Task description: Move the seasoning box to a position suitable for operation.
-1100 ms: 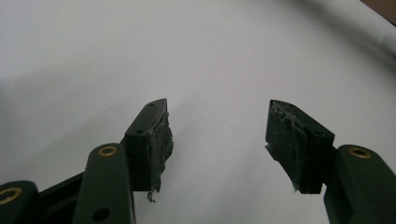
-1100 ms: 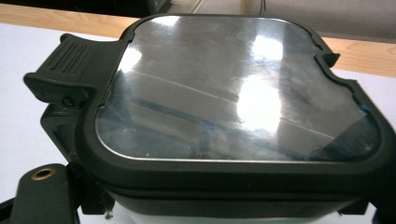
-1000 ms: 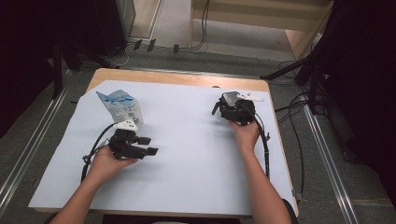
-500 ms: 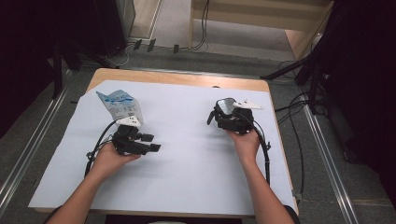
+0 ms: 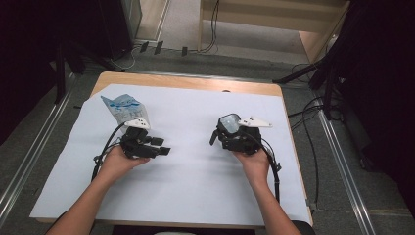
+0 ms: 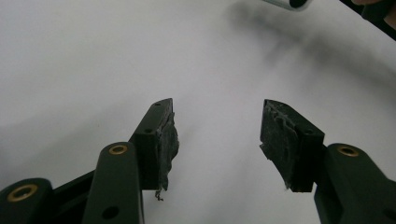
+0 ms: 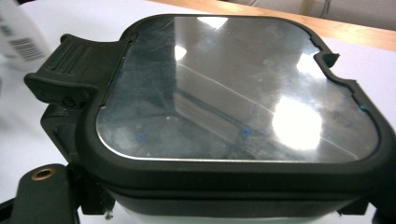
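Box [image 7: 233, 116], rounded-square, black-rimmed with a glossy scratched clear lid and ribbed latch, sits pinched in your right gripper [image 5: 230, 134] over the white sheet [image 5: 195, 176]. Your left gripper [image 6: 217, 140] has just been closing, its worn pads spread over bare sheet. A barcode shows on the blue-white pouch [image 5: 125, 107]; its writing is unreadable.

A wooden desk [image 5: 186, 82] covered by a white sheet [image 5: 195, 166] stands on grey carpet floor [image 5: 337, 196]. Metal rails [image 5: 29, 161] flank it. Beyond, a pale wooden shelf unit [image 5: 274, 19] and cables [image 5: 210, 29] sit among dark surroundings.
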`<act>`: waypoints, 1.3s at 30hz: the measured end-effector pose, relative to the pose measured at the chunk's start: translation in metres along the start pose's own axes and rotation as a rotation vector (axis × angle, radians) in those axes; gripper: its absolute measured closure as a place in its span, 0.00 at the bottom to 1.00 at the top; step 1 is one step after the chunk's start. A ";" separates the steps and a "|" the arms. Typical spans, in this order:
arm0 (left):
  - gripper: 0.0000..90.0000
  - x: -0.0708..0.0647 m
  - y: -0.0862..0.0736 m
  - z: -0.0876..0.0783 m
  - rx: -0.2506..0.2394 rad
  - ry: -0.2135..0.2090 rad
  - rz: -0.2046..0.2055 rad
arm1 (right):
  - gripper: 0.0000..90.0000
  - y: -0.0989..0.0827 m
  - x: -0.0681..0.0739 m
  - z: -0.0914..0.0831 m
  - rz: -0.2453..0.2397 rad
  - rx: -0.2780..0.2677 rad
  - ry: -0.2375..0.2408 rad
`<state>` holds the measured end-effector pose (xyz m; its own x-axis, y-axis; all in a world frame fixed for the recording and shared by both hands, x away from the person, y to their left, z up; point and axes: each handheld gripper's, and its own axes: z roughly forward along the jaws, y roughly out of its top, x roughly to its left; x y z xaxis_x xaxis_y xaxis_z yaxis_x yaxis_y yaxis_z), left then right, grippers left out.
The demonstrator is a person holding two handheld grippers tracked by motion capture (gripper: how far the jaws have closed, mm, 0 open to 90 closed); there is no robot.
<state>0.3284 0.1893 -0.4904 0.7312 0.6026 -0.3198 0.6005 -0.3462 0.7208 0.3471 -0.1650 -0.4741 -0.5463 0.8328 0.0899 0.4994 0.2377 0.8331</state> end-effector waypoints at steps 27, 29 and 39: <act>0.62 0.001 0.007 0.009 0.039 -0.005 0.029 | 0.18 -0.017 0.056 0.027 -0.096 0.056 0.143; 0.62 0.001 0.006 0.009 0.041 0.000 0.032 | 0.18 -0.017 0.058 0.030 -0.101 0.053 0.146; 0.61 0.000 0.006 0.011 0.041 0.005 0.038 | 0.18 -0.021 0.062 0.037 -0.120 0.044 0.143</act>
<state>0.3358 0.1794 -0.4926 0.7525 0.5917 -0.2893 0.5848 -0.3982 0.7067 0.3272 -0.0998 -0.5065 -0.6921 0.7183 0.0707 0.4524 0.3554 0.8179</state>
